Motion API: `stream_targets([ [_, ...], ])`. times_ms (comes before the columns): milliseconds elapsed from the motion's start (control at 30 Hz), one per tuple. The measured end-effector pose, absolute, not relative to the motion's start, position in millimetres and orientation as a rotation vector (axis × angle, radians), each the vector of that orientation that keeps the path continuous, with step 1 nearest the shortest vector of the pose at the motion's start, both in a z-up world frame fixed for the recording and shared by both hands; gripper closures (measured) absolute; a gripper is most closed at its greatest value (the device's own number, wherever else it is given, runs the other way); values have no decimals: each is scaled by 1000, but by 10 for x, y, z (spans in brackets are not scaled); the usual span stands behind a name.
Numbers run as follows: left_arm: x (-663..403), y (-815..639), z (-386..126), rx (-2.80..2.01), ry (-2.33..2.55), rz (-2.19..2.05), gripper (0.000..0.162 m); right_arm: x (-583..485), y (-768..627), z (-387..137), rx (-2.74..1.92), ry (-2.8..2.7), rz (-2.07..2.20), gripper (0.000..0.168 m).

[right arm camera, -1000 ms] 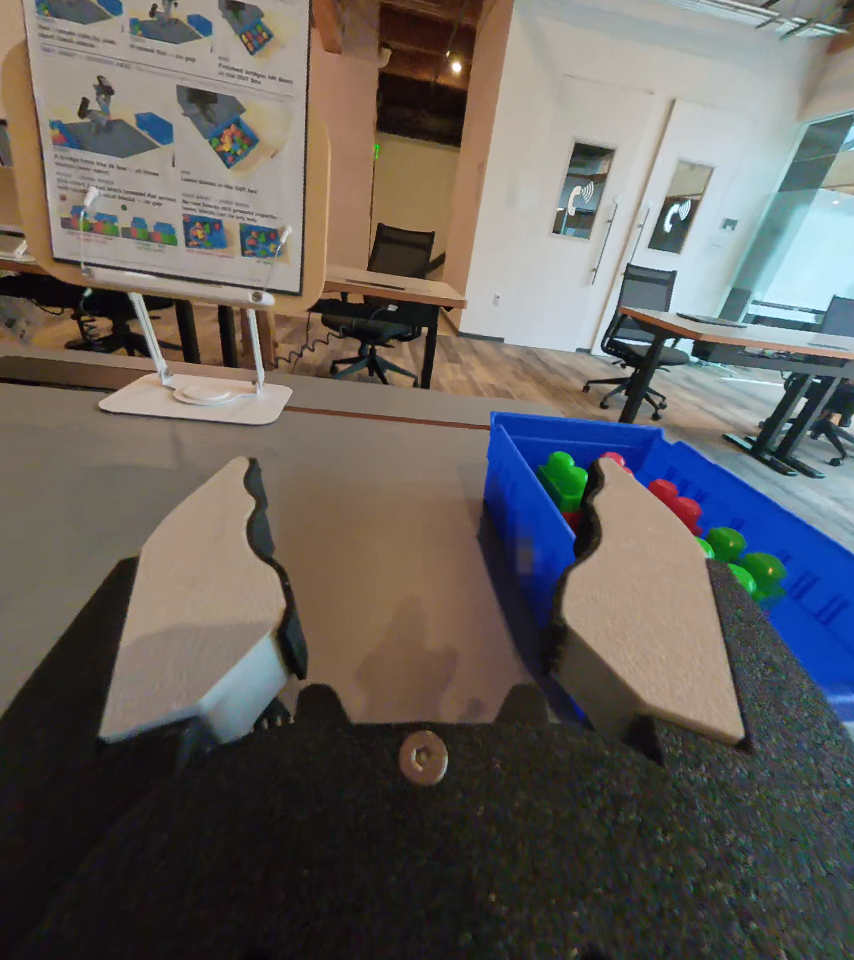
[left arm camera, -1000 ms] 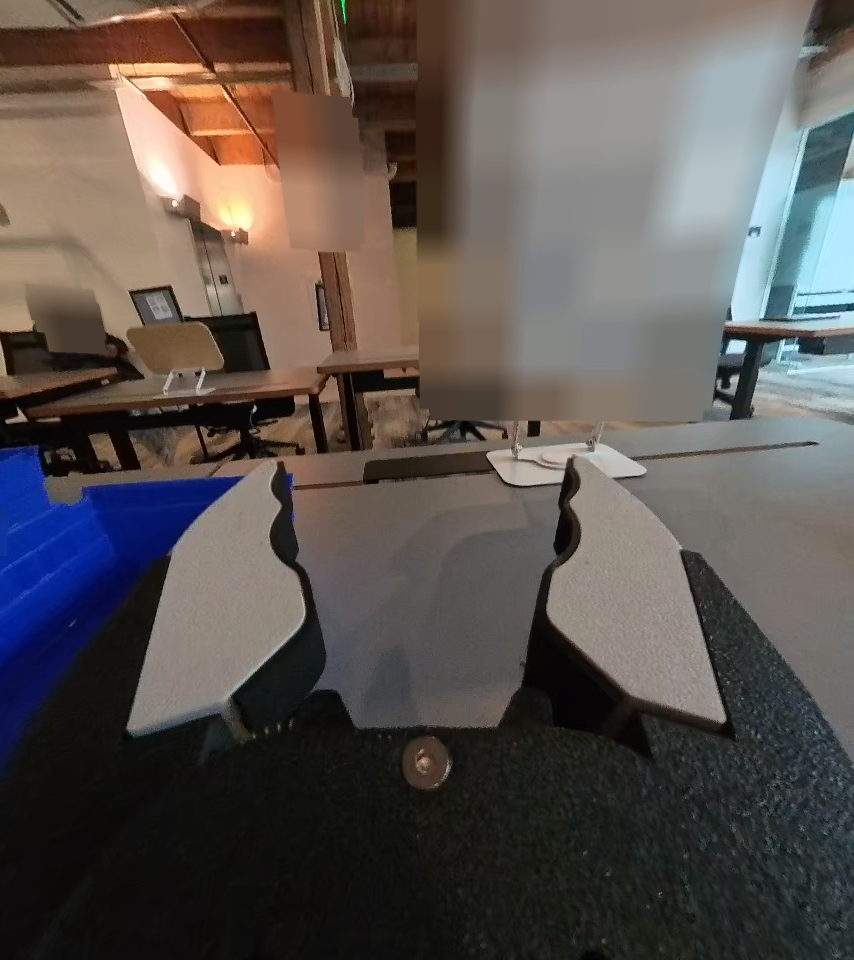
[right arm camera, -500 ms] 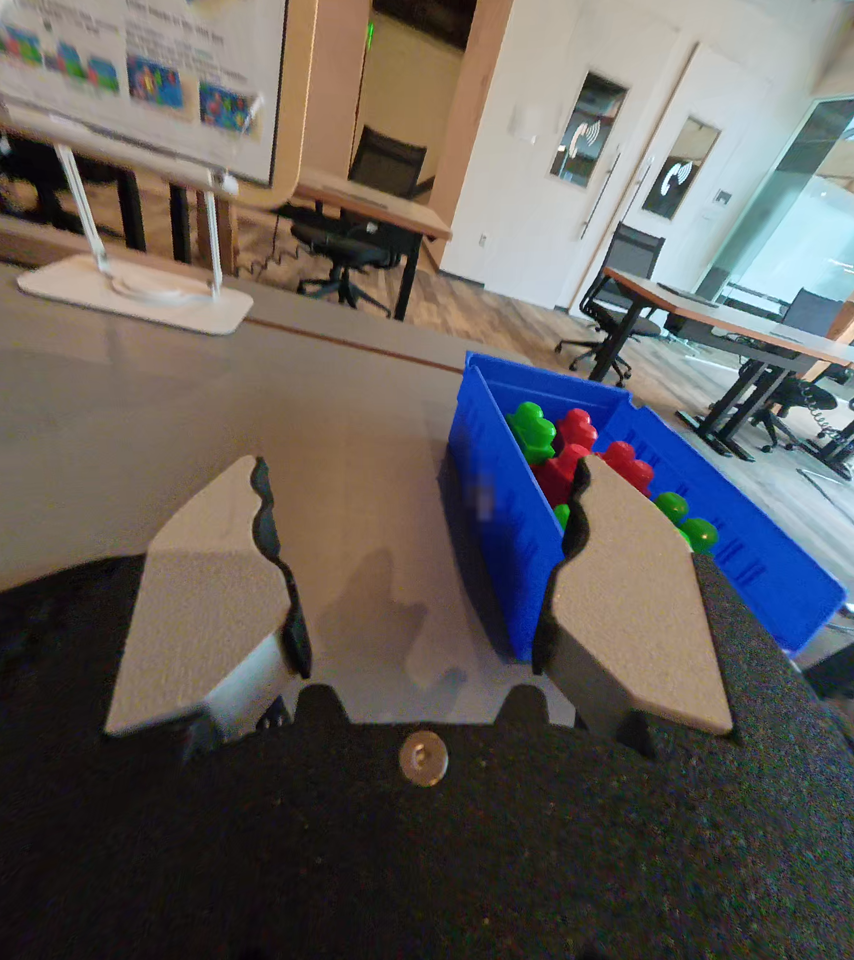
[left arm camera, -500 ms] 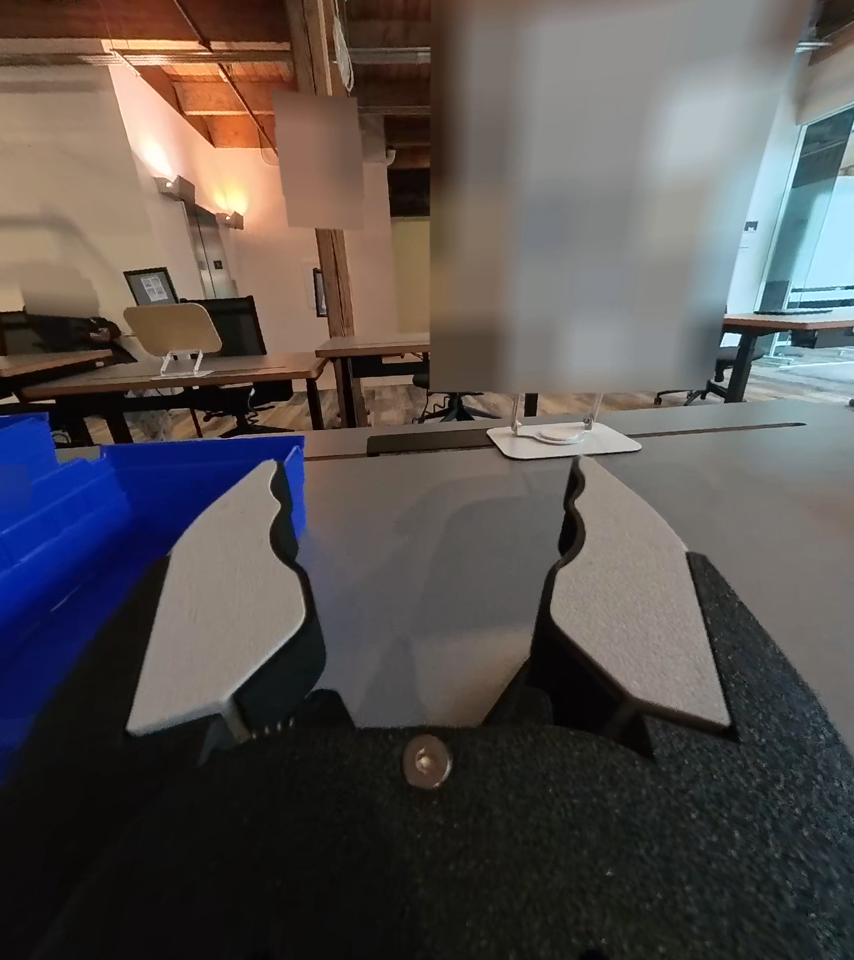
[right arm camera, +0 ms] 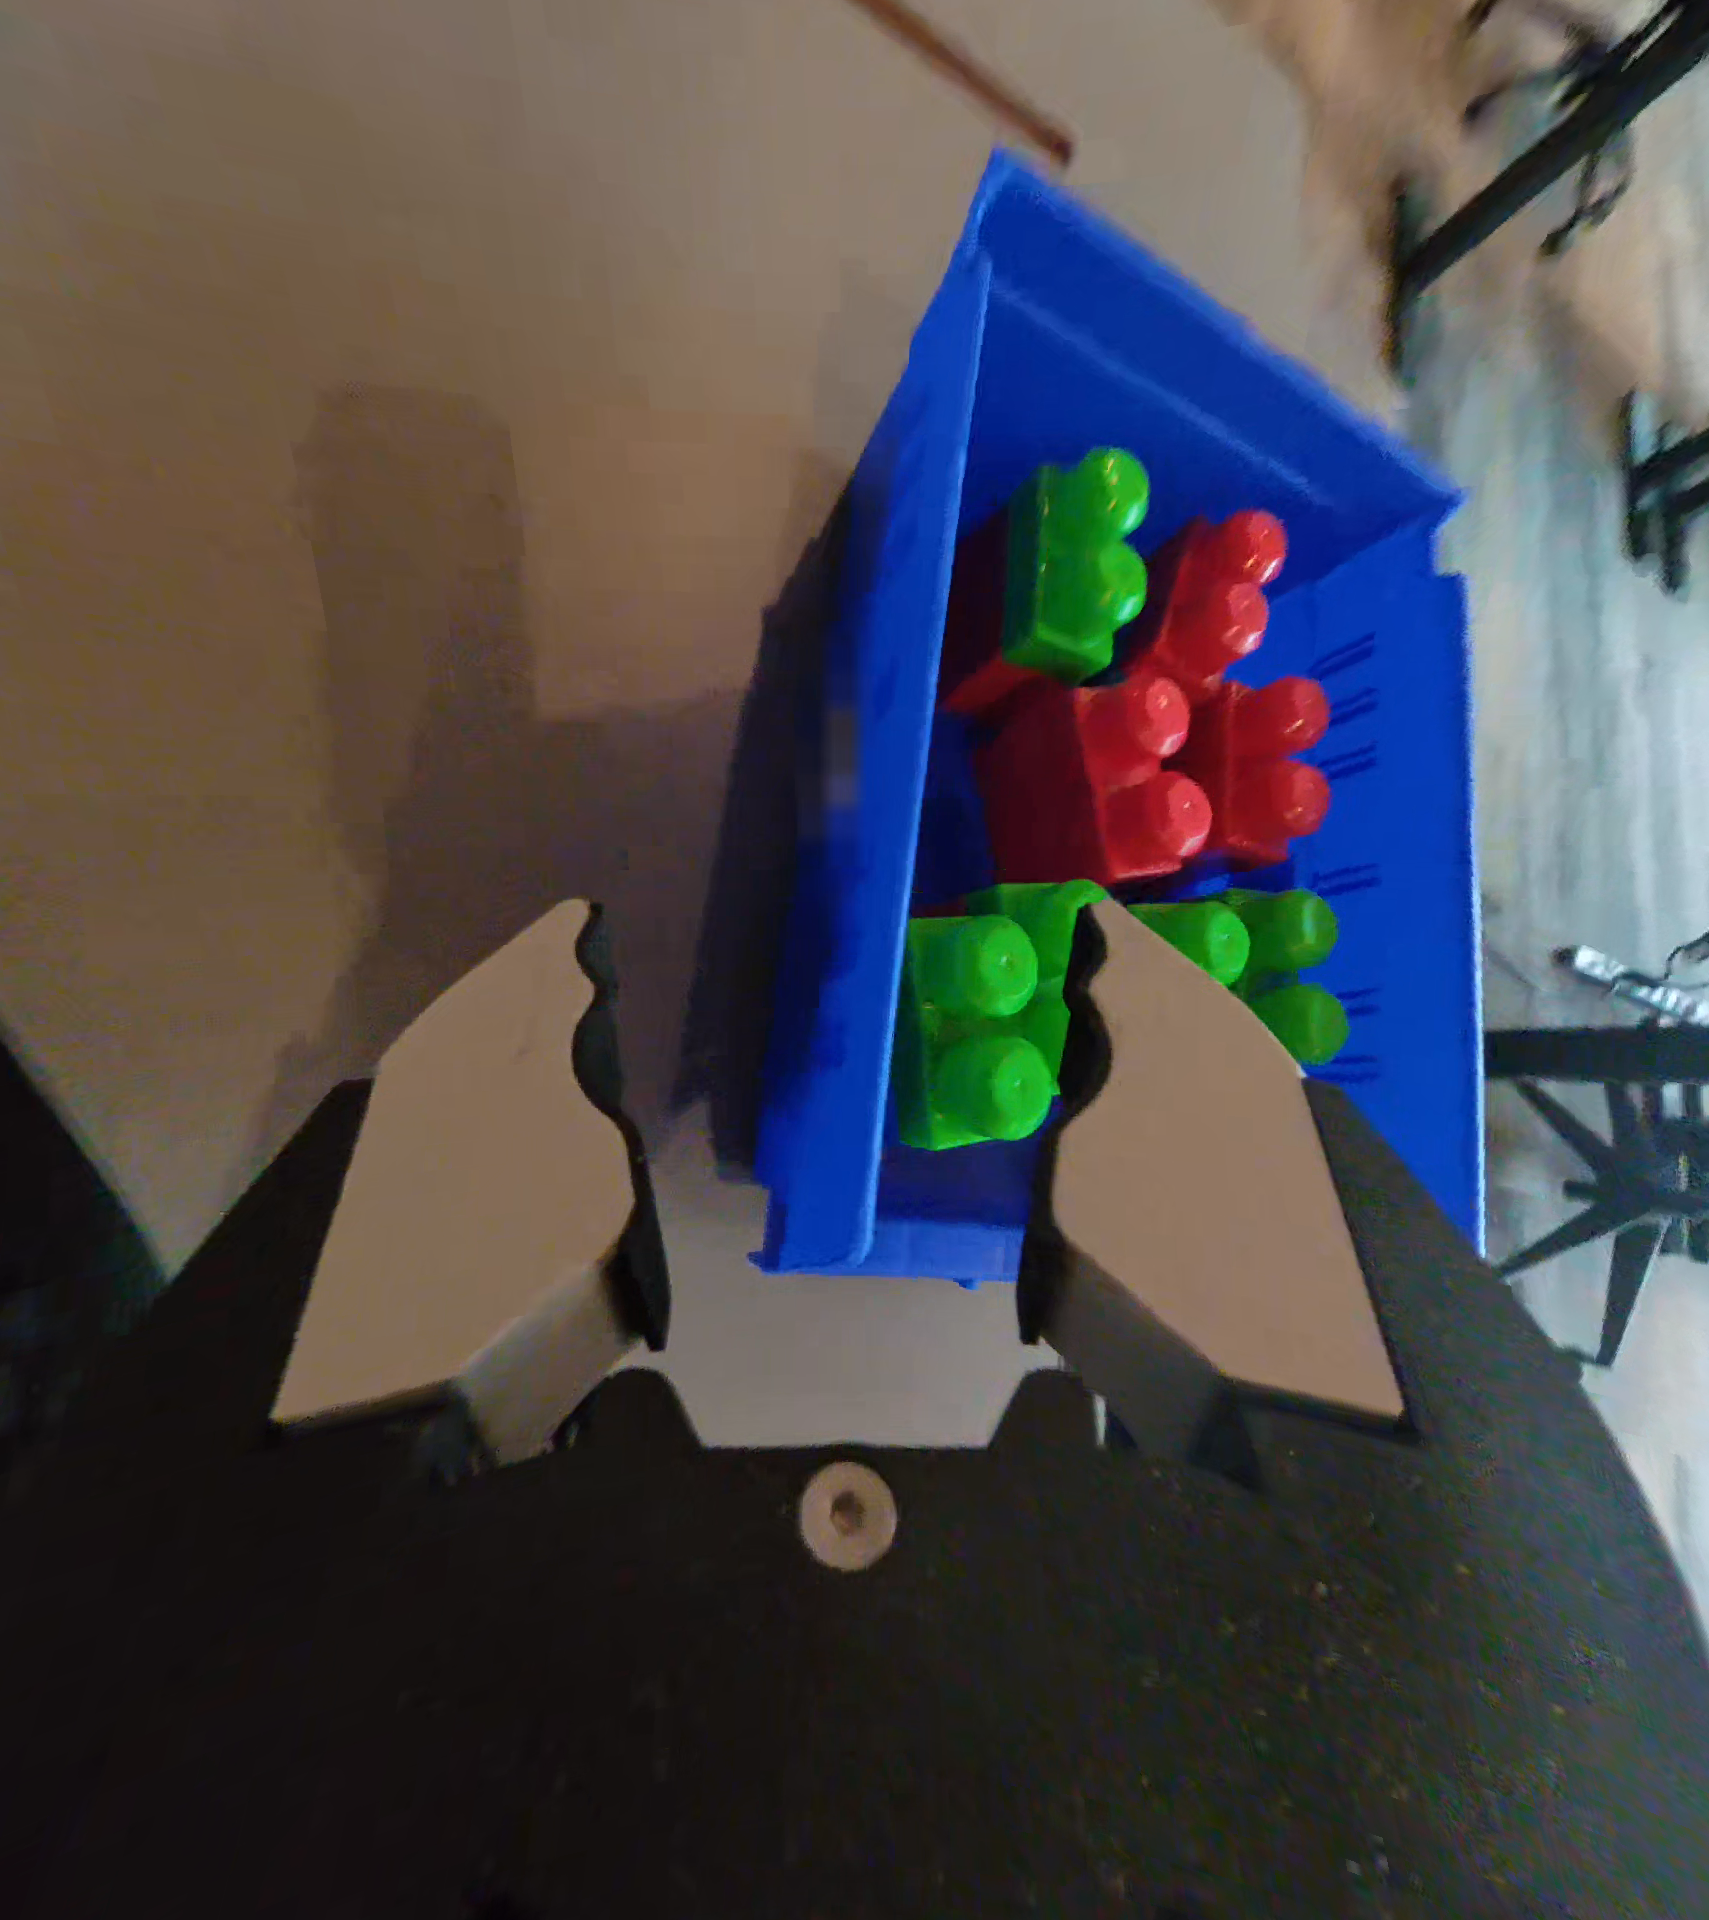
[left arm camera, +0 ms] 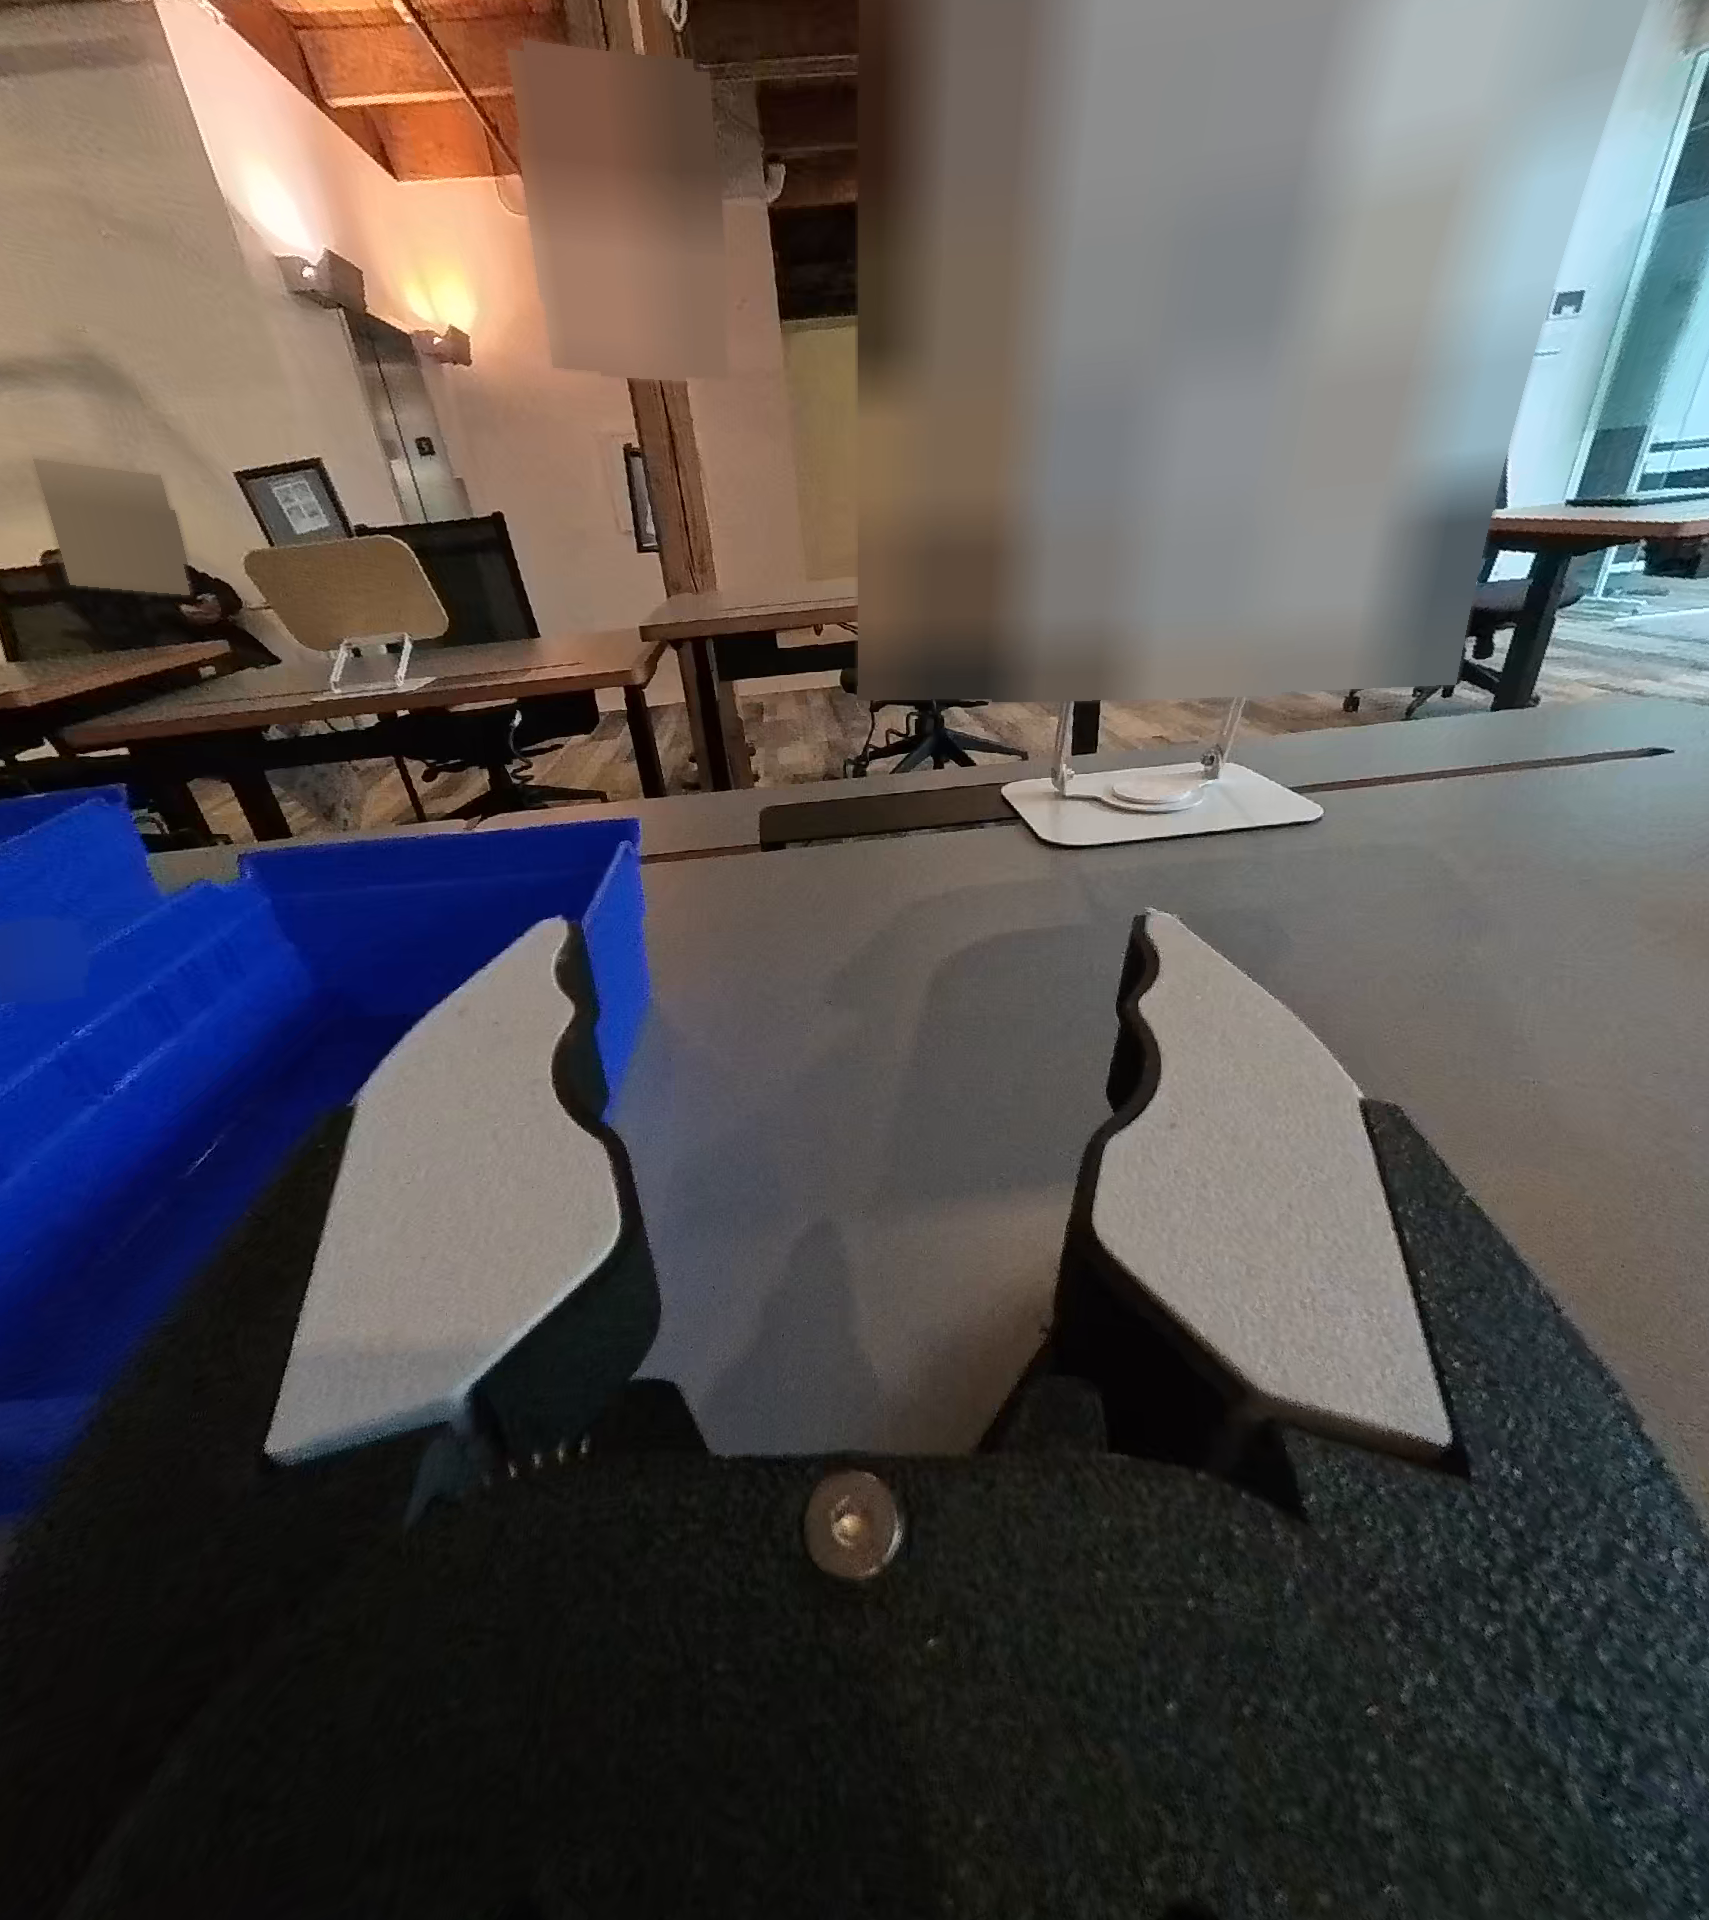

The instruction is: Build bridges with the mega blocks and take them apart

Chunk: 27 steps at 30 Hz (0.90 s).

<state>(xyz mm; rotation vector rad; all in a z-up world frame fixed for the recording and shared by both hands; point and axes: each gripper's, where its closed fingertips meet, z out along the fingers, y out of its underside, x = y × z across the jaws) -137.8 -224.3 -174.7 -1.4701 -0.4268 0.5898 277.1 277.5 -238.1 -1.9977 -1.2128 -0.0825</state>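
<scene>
In the right wrist view a blue bin (right arm camera: 1390,831) on the grey table holds several red and green mega blocks. A green block (right arm camera: 975,1023) lies at its near end and red blocks (right arm camera: 1130,790) sit in the middle. My right gripper (right arm camera: 834,935) is open and empty, looking down from above the bin's near left wall. Its right finger hangs over the bin and its left finger over the table. My left gripper (left arm camera: 855,935) is open and empty, low over the table, with a blue bin (left arm camera: 434,914) at its left finger.
A white stand base (left arm camera: 1162,805) with a board on it sits at the far middle of the grey table (left arm camera: 1452,987). More blue bins (left arm camera: 8,935) stand at the left. The table's right edge, with chairs and the floor beyond, runs just past the block bin (right arm camera: 1608,727). About 65 centimetres separates my left fingertips from my right.
My right gripper has risen and tipped down, so it now looks into the block bin from above. My left gripper has shifted a little, bringing the blue bins at the left further into view.
</scene>
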Motion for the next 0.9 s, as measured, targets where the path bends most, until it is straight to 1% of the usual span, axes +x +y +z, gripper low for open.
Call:
stream_targets([
  [167,-1393,-2221,-1746,-1476,-426,571,66,2757,3042,-2572,-2190,-1277,-136,108],
  [300,-1399,-2207,-1803,-1494,-426,565,66,2736,3071,-2758,-2329,-1348,-132,110],
  [400,-1423,-2215,-1844,-1500,-440,555,66,2709,3115,-2839,-2376,-1362,-129,123],
  [433,-1431,-2219,-1852,-1502,-442,554,66,2723,3130,-2868,-2394,-1367,-145,128],
  [467,-1436,-2221,-1859,-1506,-444,551,66,2739,3146,-2894,-2405,-1373,-164,138],
  [500,-1436,-2222,-1862,-1510,-442,549,66,2748,3165,-2913,-2408,-1374,-175,153],
  [533,-1433,-2223,-1859,-1512,-440,548,66,2740,3174,-2932,-2412,-1371,-167,162],
  [733,-1419,-2226,-1859,-1506,-439,537,67,2699,3155,-2945,-2467,-1333,-164,165],
  [900,-1373,-2170,-1875,-1520,-421,527,67,2525,3097,-2943,-2495,-1277,-141,164],
])
